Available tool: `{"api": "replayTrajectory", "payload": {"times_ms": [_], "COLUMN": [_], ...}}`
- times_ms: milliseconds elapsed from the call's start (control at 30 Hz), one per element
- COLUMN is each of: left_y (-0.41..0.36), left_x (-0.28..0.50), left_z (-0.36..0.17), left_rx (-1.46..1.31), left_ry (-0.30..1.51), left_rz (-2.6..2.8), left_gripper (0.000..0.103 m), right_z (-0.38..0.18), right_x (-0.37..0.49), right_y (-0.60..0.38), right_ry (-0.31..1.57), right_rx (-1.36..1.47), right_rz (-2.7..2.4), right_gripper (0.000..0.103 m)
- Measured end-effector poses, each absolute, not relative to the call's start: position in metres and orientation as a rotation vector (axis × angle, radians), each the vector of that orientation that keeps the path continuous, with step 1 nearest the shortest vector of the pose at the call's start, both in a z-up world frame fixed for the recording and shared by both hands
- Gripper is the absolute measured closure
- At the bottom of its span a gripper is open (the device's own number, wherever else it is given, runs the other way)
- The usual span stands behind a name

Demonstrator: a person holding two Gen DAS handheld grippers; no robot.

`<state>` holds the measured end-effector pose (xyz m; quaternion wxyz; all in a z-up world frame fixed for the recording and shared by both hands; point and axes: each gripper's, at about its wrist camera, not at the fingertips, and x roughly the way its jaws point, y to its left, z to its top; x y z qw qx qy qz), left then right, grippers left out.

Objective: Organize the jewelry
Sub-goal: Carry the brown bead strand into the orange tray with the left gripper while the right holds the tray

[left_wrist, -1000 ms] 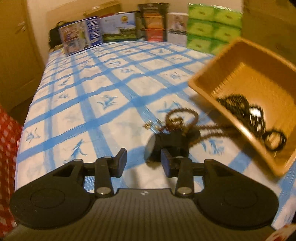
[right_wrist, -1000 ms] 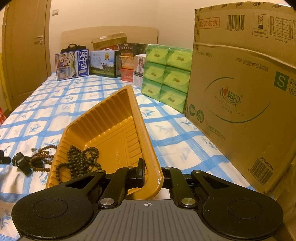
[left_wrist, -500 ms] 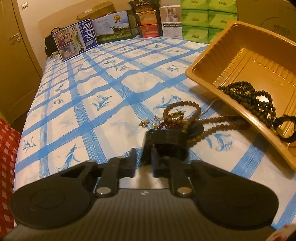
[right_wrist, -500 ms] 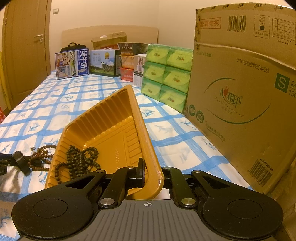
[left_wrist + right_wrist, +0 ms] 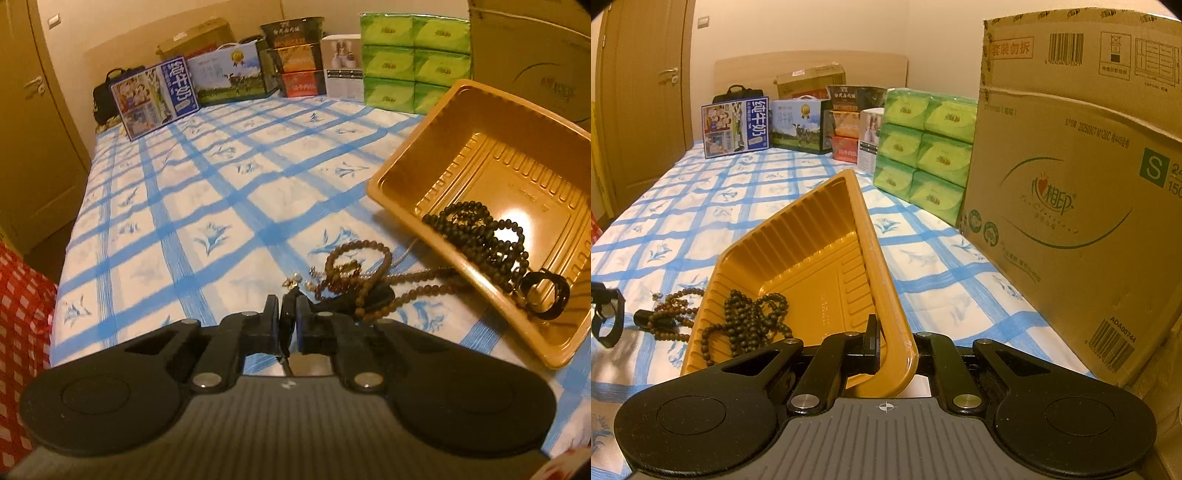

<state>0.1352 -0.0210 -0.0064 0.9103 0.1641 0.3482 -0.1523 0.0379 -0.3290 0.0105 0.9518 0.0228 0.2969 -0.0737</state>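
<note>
Jewelry lies in two places on the blue-checked bedsheet (image 5: 229, 206): a string of dark beads (image 5: 480, 232) and a black ring-shaped band (image 5: 546, 295) rest inside the tilted yellow plastic tray (image 5: 399, 166), while a tangle of brown bead strands (image 5: 354, 266) with a few small metal pieces (image 5: 295, 280) sits on the sheet just beside the tray's low edge. The left gripper (image 5: 287, 325) has just been closing and its jaws now pinch a thin black strap (image 5: 286, 328), which in the right wrist view hangs as a loop at the left edge. The right gripper (image 5: 897, 350) is clamped narrow on the tray's near rim, holding that side raised. Boxes, green tissue packs (image 5: 923, 147) and a large cardboard carton (image 5: 1071, 192) line the bed's far and right sides
</note>
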Motion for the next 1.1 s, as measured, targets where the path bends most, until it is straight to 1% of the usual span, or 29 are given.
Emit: {"api": "replayTrajectory", "payload": {"times_ms": [400, 800, 1100], "left_y": [-0.046, -0.107, -0.146], "left_x": [0.129, 0.132, 0.133], "left_z": [0.007, 0.025, 0.024], "left_rx": [0.328, 0.308, 0.317], "left_ry": [0.721, 0.693, 0.696], "left_rz": [-0.379, -0.499, -0.577], "left_gripper": [0.095, 0.095, 0.095], "right_z": [0.012, 0.012, 0.012], "right_x": [0.038, 0.038, 0.039], "right_y": [-0.327, -0.327, -0.327], "right_ry": [0.601, 0.6, 0.6], "right_rx": [0.043, 0.042, 0.041], "right_rz": [-0.146, -0.146, -0.145], "right_gripper": [0.096, 0.096, 0.096]}}
